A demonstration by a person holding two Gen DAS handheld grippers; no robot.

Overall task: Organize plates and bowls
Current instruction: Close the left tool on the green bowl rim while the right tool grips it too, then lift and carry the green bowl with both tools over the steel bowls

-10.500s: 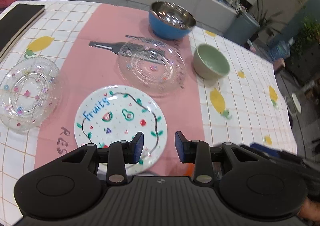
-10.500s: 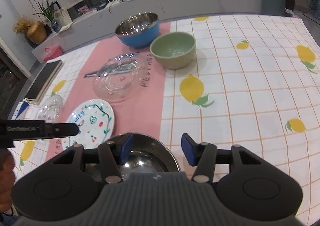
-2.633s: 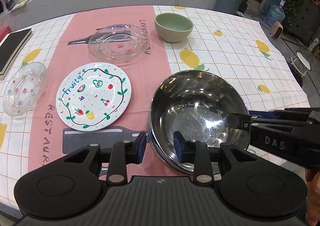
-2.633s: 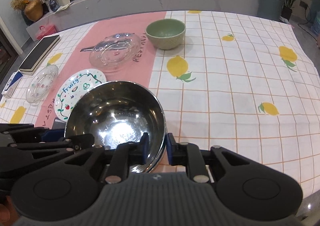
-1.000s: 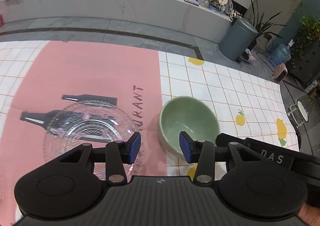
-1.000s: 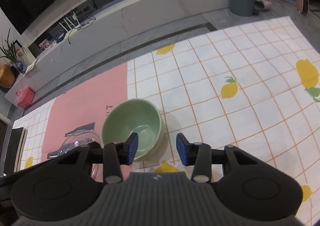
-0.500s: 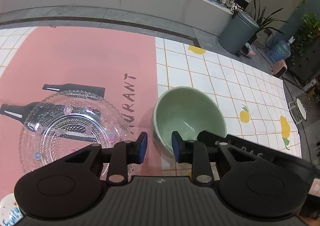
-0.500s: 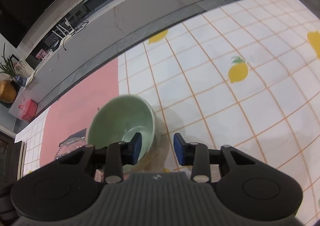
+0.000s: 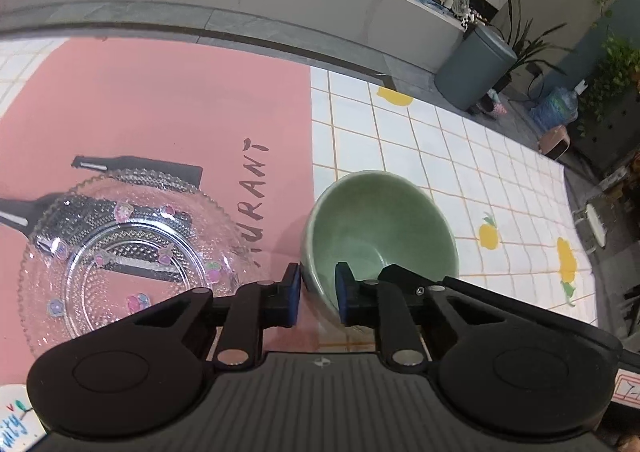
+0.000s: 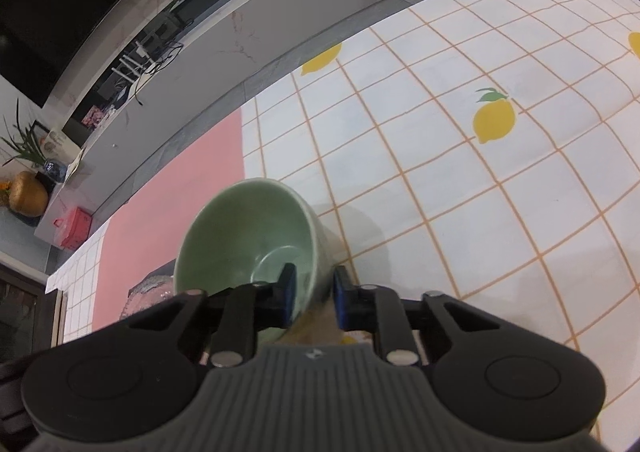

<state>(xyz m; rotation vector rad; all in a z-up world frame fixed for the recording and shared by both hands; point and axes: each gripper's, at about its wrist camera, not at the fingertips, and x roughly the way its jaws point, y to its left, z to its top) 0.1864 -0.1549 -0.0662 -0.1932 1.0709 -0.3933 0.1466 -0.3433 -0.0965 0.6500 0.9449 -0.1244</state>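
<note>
bowl (image 9: 380, 236): tilted, its near rim between both tongs
left gripper (image 9: 318, 296): pinching left wall
right gripper (image 10: 312, 294): pinching right wall

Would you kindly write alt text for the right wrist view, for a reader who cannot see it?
The right gripper pinches the near wall of a green bowl, one finger inside and one outside, and the bowl is tilted to the left. It sits over a white lemon-print tablecloth beside a pink mat, with a grey counter behind.
</note>
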